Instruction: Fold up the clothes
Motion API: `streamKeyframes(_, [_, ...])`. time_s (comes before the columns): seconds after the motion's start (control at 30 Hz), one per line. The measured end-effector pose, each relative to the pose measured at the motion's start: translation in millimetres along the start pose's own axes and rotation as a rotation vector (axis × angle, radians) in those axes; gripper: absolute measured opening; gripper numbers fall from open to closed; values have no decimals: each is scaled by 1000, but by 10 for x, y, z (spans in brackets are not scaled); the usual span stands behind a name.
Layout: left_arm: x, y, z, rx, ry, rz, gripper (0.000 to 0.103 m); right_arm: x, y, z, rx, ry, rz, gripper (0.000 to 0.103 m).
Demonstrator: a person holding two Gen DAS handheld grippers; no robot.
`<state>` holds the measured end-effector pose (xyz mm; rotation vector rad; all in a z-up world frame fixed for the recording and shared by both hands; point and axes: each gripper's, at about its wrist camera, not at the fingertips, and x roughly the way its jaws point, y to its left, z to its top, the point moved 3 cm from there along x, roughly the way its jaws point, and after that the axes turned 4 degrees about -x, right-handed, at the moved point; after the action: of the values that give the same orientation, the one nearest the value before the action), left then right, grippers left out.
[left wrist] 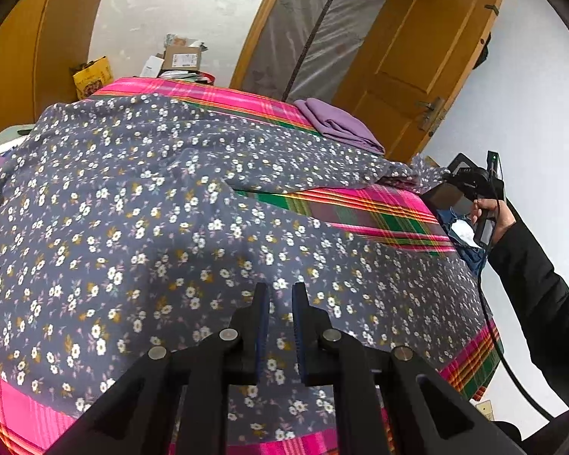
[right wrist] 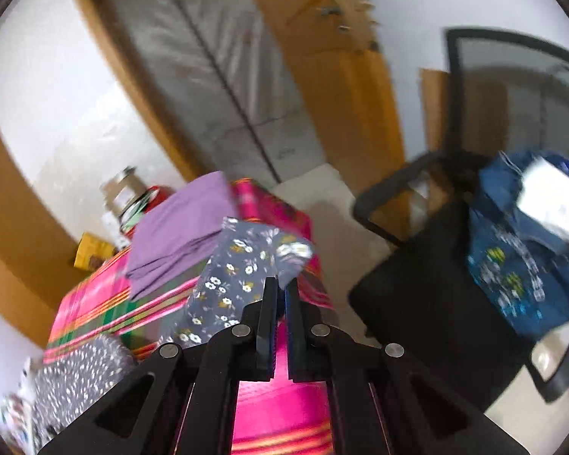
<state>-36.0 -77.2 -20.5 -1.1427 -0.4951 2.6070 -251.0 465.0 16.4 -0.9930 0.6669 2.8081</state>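
A room with white walls and an open wooden door [left wrist: 417, 60] is surrounding a table that is wearing a pink plaid cloth [left wrist: 379, 212]. A grey floral garment [left wrist: 132, 204] is lying spread over most of this cloth, reaching from the near edge to the far left, with one sleeve extending to the right edge. A black chair [right wrist: 428, 295] is standing to the right of the table, carrying a blue bag [right wrist: 527, 250]. A folded purple garment [left wrist: 341, 123] is resting at the far right corner of the table.

The left gripper [left wrist: 280, 292] is sitting at the near edge, its jaws standing narrowly apart with a raised fold of floral fabric passing between them; the frames are not showing whether the pads are pressing it. The right gripper [right wrist: 280, 288] is clamping the tip of the floral sleeve, jaws nearly together. A person's hand [left wrist: 489, 216] is holding it beyond the table's right edge.
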Motion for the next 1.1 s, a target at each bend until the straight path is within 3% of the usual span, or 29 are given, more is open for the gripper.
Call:
streamKeyframes(0.27, [47, -130, 13, 21, 13, 8, 11, -298, -212, 162, 51, -135, 158, 4])
streamKeyframes(0.4, [113, -206, 12, 36, 28, 6, 11, -171, -375, 53, 45, -69, 193, 8])
streamKeyframes(0.53, [158, -281, 2, 54, 40, -2, 11, 1, -683, -199, 64, 55, 20, 22])
streamKeyframes(0.6, [174, -302, -3, 59, 46, -4, 11, -29, -797, -273, 104, 63, -25, 27])
streamKeyframes(0.67, [185, -315, -9, 63, 51, -4, 11, -114, -802, -292, 137, 46, -6, 32])
streamKeyframes(0.77, [228, -320, -5, 60, 59, -6, 11, -208, -565, -243, 132, 47, 108, 37])
streamKeyframes(0.87, [253, -348, 5, 61, 61, -13, 11, -61, -237, -216, 121, 133, 214, 39])
streamKeyframes(1.1, [153, -309, 51, 52, 35, -1, 11, 300, 9, -314, 284, 263, 302, 39])
